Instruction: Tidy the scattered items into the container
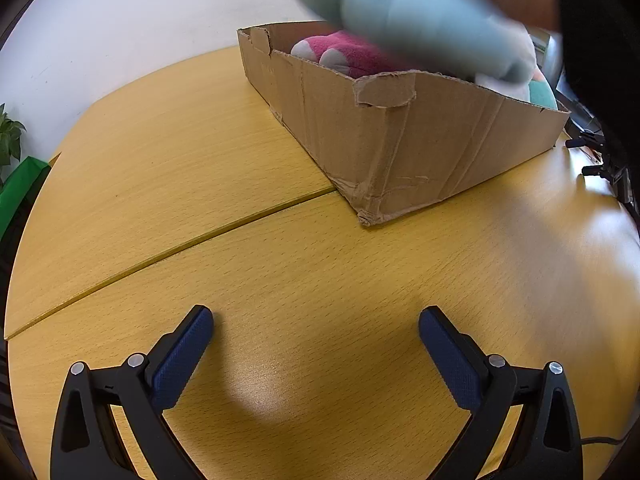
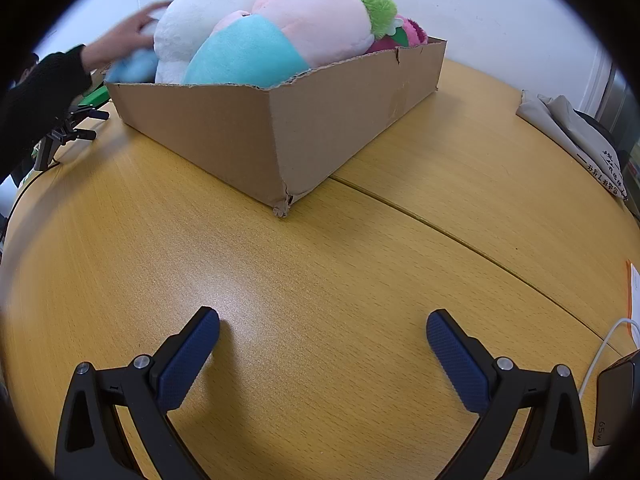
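We see a wooden table (image 2: 320, 264) filling both views, its yellow top split by a curved seam (image 2: 460, 236). On it sits a cardboard box (image 2: 320, 120), open at the top with torn, ragged edges and a crushed near corner. The box is the largest thing on the table and lies ahead of both grippers, well apart from them.

The box is heaped with plush toys that rise above its walls. From the right wrist view we make out a large white plush (image 2: 192, 20), a pink plush (image 2: 316, 24) with a green tuft (image 2: 372, 4), a turquoise plush (image 2: 244, 56) against the near wall, and a magenta plush (image 2: 412, 34) at the far end. From the left wrist view the magenta plush (image 1: 352, 54) shows 2 pale patches.

A bare hand (image 2: 120, 40) in a black sleeve reaches over the far left side of the box, touching a light blue plush (image 2: 134, 65). In the left wrist view that plush (image 1: 400, 12) is blurred.

The left gripper (image 1: 316, 320) hangs over bare table with its jaws spread wide and nothing between them. The right gripper (image 2: 323, 322) is the same: jaws wide apart, holding nothing.

At the right edge lie a folded grey cloth bag (image 2: 572, 140), a white cable (image 2: 600, 348) and a dark charger (image 2: 614, 400).
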Demonstrator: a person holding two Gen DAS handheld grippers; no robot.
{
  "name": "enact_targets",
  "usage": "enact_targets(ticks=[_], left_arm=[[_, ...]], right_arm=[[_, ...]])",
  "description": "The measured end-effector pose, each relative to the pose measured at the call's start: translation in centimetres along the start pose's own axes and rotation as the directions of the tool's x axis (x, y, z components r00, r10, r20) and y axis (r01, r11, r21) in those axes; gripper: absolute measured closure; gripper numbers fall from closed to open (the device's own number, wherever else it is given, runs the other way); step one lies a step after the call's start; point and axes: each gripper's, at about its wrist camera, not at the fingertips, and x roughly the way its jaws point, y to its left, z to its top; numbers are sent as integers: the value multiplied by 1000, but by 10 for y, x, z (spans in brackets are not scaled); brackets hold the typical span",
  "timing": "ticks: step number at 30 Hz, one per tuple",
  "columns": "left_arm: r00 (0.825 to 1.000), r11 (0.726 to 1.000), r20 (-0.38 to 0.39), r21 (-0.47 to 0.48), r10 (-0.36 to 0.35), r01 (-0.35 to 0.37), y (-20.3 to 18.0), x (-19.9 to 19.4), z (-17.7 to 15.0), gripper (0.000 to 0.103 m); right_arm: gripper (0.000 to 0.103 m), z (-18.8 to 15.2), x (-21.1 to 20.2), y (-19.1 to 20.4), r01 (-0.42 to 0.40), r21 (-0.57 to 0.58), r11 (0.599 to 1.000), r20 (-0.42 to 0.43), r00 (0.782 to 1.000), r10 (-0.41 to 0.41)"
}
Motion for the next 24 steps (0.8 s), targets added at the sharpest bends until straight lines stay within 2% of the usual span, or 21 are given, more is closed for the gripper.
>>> enact_targets(ticks=[24], left_arm=[[1000, 1000, 1, -2, 2, -2, -1, 3, -2, 0]], right_arm=[[0, 1, 1, -1, 0, -1, 1000, 0, 1000, 0]])
